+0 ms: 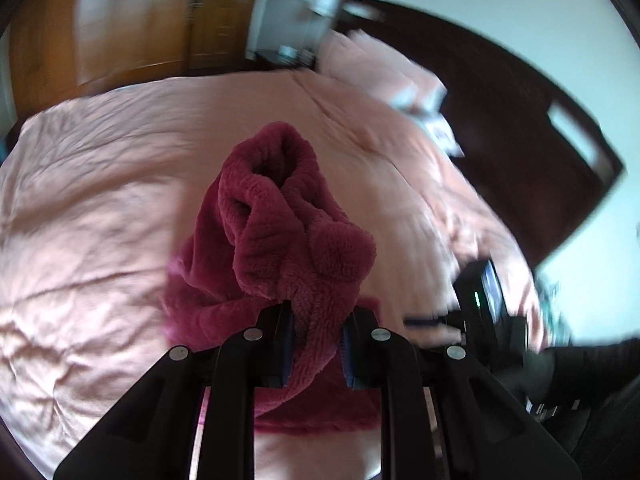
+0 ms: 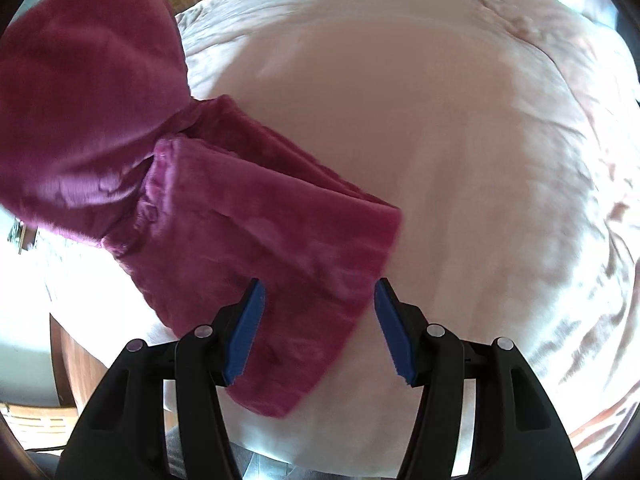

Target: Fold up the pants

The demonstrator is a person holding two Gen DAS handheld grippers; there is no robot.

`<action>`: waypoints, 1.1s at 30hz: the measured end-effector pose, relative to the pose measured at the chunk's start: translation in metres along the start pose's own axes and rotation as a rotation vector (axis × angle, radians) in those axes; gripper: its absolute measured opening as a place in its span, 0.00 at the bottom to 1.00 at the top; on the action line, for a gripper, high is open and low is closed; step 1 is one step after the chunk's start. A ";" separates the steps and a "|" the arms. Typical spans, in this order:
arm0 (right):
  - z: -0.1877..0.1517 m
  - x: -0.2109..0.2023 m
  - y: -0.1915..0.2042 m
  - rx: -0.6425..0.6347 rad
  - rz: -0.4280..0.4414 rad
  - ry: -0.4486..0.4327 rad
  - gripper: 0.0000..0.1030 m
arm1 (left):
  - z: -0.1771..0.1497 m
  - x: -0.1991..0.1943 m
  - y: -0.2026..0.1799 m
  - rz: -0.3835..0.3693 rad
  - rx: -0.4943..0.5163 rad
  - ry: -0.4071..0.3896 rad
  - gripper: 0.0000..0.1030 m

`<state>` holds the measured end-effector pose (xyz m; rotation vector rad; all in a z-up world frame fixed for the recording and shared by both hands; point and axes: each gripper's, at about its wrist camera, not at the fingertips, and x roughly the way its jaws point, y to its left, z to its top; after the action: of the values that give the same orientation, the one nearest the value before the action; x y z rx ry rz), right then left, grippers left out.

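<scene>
Pink quilted bed fills both views, with one pair of fuzzy maroon pants on it: left gripper is clenched on a bunched fold and lifts it off the cover, right gripper hangs released, blue pads wide, over a flat leg end without touching it. Risk, as I judge it: one-sided hold on thick plush, so the bunch may slip out or drag the layers crooked. Farther back, two pink pillows lean on one dark headboard.
</scene>
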<state>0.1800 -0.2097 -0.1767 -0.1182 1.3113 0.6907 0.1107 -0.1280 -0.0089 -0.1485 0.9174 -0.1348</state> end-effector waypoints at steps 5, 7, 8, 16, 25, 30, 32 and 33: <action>-0.007 -0.001 -0.028 0.055 -0.011 -0.004 0.57 | -0.041 0.045 -0.066 -0.019 0.154 0.136 0.17; -0.011 -0.005 -0.039 0.078 -0.015 -0.006 0.57 | -0.059 0.061 -0.083 -0.020 0.191 0.182 0.17; -0.012 -0.006 -0.044 0.085 -0.018 -0.008 0.57 | -0.067 0.070 -0.088 -0.021 0.197 0.205 0.17; -0.016 -0.020 -0.068 0.106 -0.027 -0.032 0.57 | -0.118 0.126 -0.110 -0.009 0.214 0.316 0.17; 0.007 -0.039 -0.067 0.180 0.133 -0.076 0.57 | -0.144 0.159 -0.121 0.009 0.201 0.359 0.17; 0.018 -0.025 -0.054 0.206 0.219 -0.014 0.57 | -0.146 0.177 -0.127 -0.004 0.196 0.374 0.18; 0.021 -0.014 -0.048 0.214 0.238 0.014 0.57 | -0.145 0.180 -0.129 -0.010 0.195 0.378 0.20; 0.021 -0.009 -0.045 0.218 0.237 0.026 0.57 | -0.145 0.183 -0.129 -0.019 0.194 0.383 0.24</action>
<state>0.2212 -0.2396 -0.1764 0.2082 1.4304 0.7423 0.0978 -0.2977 -0.2146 0.0520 1.2778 -0.2749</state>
